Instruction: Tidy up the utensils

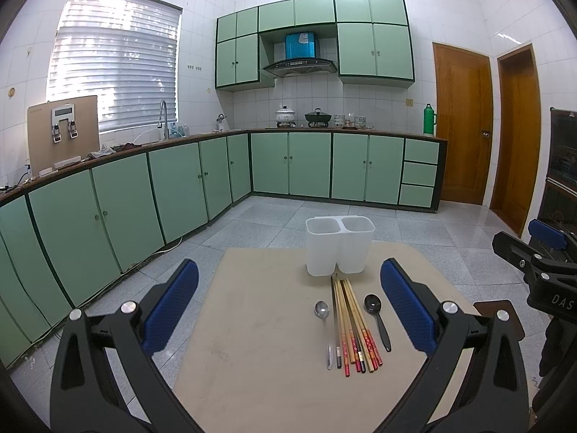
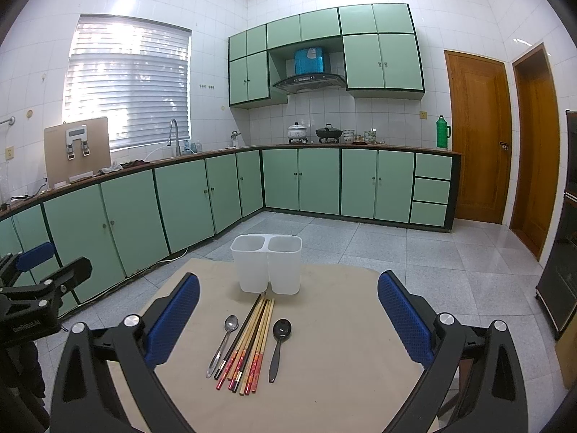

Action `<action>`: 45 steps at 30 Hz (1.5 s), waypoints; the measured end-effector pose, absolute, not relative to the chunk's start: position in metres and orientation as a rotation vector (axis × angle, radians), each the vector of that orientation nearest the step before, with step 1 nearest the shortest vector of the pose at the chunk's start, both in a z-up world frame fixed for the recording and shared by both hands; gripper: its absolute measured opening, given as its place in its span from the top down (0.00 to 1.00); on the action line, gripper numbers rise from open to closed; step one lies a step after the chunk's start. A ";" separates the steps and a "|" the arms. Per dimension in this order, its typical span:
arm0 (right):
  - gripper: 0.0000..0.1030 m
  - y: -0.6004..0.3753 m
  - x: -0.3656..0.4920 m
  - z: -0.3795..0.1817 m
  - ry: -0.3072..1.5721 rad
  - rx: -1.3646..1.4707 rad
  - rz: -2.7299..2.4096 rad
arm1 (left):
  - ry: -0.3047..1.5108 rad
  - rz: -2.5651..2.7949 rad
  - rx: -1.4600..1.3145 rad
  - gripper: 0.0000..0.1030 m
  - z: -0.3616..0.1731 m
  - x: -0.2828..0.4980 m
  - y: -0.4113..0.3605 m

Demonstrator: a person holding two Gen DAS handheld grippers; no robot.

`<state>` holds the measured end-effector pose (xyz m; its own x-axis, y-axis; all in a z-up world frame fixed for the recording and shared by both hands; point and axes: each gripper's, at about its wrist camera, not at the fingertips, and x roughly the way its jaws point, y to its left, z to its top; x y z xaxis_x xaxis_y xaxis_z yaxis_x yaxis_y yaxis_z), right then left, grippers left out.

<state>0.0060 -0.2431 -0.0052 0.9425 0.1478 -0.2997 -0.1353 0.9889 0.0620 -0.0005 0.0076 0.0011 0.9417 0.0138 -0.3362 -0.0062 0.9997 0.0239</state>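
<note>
Both claws spread wide and empty: left gripper [image 1: 288, 310] and right gripper [image 2: 288, 319] hover above the near edge of the table [image 1: 252, 361], nothing between the blue pads. Landmark is the white holder [image 2: 267, 263], a two-cup plastic caddy standing upright at the far side of the table, both cups look empty. Everything to sort lies flat just in front of the holder, handles toward the cameras: a bundle of chopsticks [image 2: 249, 342] dead centre with tips almost touching the holder base, a metal spoon [image 2: 223, 342] just left of the bundle, a black spoon [image 2: 279, 346] just right of it. Chopsticks are pale wood, one or two dark, with red patterned ends, loosely fanned and overlapping, not parallel. Metal spoon is shiny with a clear-looking handle; black spoon is matte, short, bowl facing up. Task looks not started. Likely first step is picking one item; the black spoon suits the right gripper since it lies apart from the bundle. Come down across the handle, close on its middle, lift clear, then tip it upright before lowering into a cup. Risk: thin flat handles slip on the table, and nudging the chopsticks could make them roll. Keep spoons and chopsticks in separate cups.
</note>
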 end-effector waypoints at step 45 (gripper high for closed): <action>0.06 -0.246 0.017 -0.023 0.335 0.043 0.145 | 0.375 0.025 0.023 0.05 -0.003 0.014 0.006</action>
<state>0.0173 -0.2460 -0.0225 0.9341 0.1489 -0.3246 -0.1345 0.9887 0.0663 0.0136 0.0061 -0.0031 0.9301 0.0287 -0.3663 -0.0203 0.9994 0.0268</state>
